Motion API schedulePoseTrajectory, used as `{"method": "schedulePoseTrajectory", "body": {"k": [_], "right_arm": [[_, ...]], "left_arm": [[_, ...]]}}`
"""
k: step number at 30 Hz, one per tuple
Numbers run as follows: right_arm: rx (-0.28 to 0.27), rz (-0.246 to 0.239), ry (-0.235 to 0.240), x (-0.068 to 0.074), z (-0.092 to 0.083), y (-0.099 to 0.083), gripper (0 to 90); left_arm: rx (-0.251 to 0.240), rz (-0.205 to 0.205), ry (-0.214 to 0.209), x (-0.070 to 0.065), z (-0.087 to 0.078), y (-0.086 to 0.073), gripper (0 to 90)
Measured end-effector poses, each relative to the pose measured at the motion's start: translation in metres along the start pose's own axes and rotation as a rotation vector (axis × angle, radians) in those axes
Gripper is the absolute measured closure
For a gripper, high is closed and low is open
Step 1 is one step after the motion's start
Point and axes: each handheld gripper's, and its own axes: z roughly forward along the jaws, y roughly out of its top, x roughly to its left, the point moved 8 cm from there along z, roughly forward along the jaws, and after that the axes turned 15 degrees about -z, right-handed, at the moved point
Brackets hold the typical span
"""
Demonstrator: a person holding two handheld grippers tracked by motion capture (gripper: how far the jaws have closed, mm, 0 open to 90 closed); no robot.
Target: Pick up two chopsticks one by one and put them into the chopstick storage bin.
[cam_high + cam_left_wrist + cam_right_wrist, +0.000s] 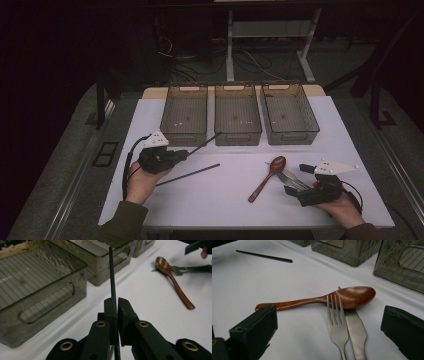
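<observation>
My left gripper hovers over the table's left side, shut on a thin black chopstick that points toward the bins. In the left gripper view its jaws pinch the chopstick tightly. A second black chopstick lies flat on the white table. At the right lie a wooden spoon, a metal fork and a knife, the knife tip under the spoon bowl. My right gripper stands open, its jaws either side of the fork and knife handles without touching them.
Three smoky transparent bins stand in a row at the back: left, middle, right. The white table top ends near my forearms. Table legs and cables sit on the dark floor beyond.
</observation>
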Motion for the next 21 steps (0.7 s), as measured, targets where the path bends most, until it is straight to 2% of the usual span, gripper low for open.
{"method": "schedulePoseTrajectory", "body": {"k": [10,21], "right_arm": [[-0.001,0.001,-0.001,0.000,0.000,0.000,0.2],[-0.003,0.001,-0.002,-0.001,0.000,0.000,0.2]], "left_arm": [[-0.033,-0.027,0.054,0.020,0.004,0.021,85.4],[-0.067,-0.045,0.117,0.039,0.016,0.048,85.4]]}}
